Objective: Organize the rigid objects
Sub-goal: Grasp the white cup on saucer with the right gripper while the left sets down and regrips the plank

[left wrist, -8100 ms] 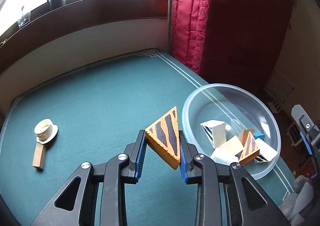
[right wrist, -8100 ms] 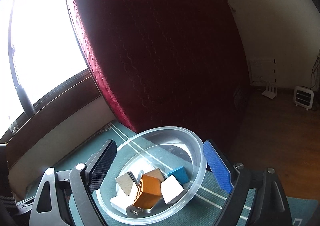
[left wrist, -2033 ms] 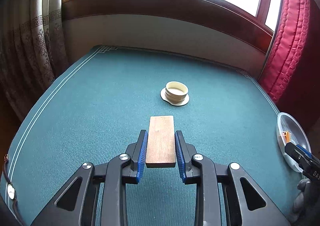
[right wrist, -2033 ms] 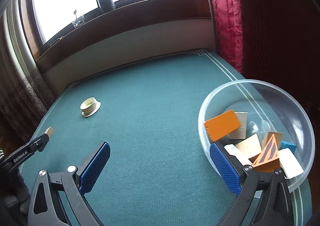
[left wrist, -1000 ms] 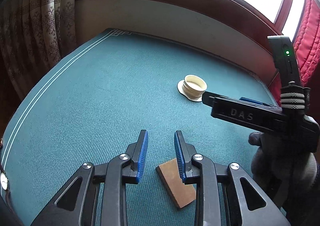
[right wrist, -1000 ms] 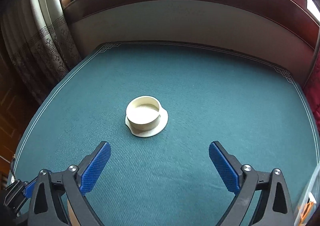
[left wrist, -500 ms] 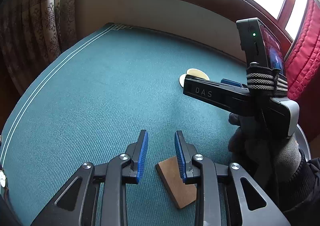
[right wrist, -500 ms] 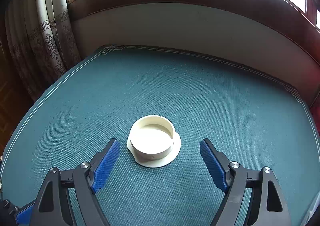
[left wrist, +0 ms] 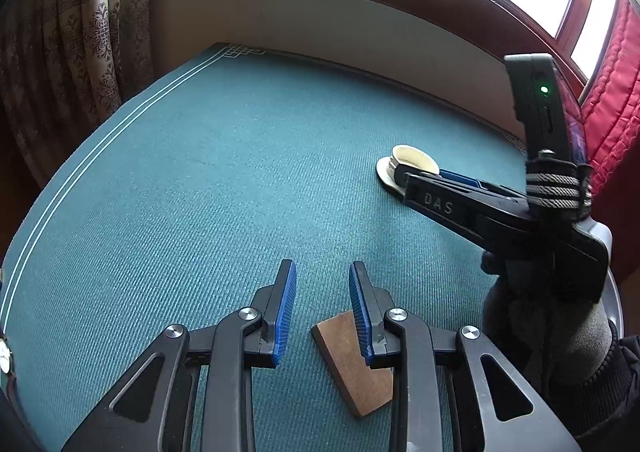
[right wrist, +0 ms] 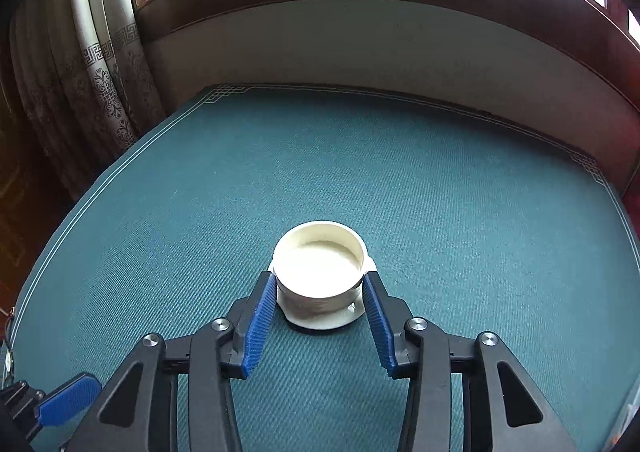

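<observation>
On a teal felt tabletop (right wrist: 440, 180) edged with white lines, the right gripper (right wrist: 320, 292) is closing around a cream-coloured round cup-shaped piece with a flat flange at its base (right wrist: 322, 276); its blue ribbed pads (right wrist: 262, 316) sit against the two sides of the cylinder, with the piece squarely between them and its flange resting on the felt. Seen from the left wrist, the same cream piece (left wrist: 412, 162) lies toward the far right of the table, partly hidden behind the black right-hand tool, which a gloved hand (left wrist: 560, 336) grips. The left gripper (left wrist: 322, 292) hangs over the near part of the table with its jaws drawn in to a narrow gap and nothing held between them. A flat brown wooden block (left wrist: 348, 364) lies on the felt below and just to the right of that gap, partly covered by the right-side finger. Patterned curtains (right wrist: 100, 84) hang at the table's left; a red quilted panel (left wrist: 612, 100) stands at the right.
</observation>
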`<state>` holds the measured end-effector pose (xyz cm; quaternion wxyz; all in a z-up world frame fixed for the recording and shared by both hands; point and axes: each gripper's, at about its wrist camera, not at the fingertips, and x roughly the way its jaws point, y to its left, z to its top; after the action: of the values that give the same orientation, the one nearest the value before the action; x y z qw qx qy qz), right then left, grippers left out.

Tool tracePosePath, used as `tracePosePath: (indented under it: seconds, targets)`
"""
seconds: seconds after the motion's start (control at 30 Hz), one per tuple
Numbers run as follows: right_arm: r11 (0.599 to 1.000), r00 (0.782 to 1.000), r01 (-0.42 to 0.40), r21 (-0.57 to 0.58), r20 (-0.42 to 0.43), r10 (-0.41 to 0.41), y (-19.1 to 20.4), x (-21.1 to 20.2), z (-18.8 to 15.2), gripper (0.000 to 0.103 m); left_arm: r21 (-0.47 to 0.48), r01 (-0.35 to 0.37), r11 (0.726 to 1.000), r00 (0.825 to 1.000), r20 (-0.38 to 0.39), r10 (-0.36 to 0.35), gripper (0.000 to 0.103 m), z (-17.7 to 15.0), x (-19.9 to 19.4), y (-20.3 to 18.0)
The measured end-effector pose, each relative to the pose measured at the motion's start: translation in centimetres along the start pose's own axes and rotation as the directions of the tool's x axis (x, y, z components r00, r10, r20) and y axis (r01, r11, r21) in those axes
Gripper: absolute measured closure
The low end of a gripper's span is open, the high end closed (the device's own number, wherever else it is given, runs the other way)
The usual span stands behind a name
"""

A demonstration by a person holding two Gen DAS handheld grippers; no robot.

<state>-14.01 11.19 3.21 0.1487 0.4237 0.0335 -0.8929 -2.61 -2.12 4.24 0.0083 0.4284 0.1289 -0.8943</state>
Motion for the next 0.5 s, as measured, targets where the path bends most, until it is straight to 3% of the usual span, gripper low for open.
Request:
tracePosePath:
  seconds: [0.2,0.27,0.4,0.5]
  targets:
    - [0.998,0.999,0.009,0.056,0.051,-0.012,-2.6,-3.8,-0.8,0.059,0.0,0.016,1.0,1.0,-0.005,-0.016,0.073,0.0,-0.3,0.1]
    - [0.997,0.998,0.009,0.075,0.066,-0.014,-3.4,-4.9,-1.1,0.069,0.007,0.023,1.0,1.0,-0.011,-0.023,0.071,-0.2,-0.4,-0.1]
    - [0.995,0.997,0.007,0.102,0.076,-0.015,-4.5,-6.3,-1.8,0.07,0.031,0.022,0.999,1.0,-0.02,-0.022,0.058,-0.6,-0.6,-0.9]
    - [0.993,0.998,0.014,0.117,0.064,-0.022,-5.2,-6.2,-2.5,0.07,0.044,0.017,0.999,1.0,-0.026,-0.015,0.057,-0.9,-0.6,-1.2]
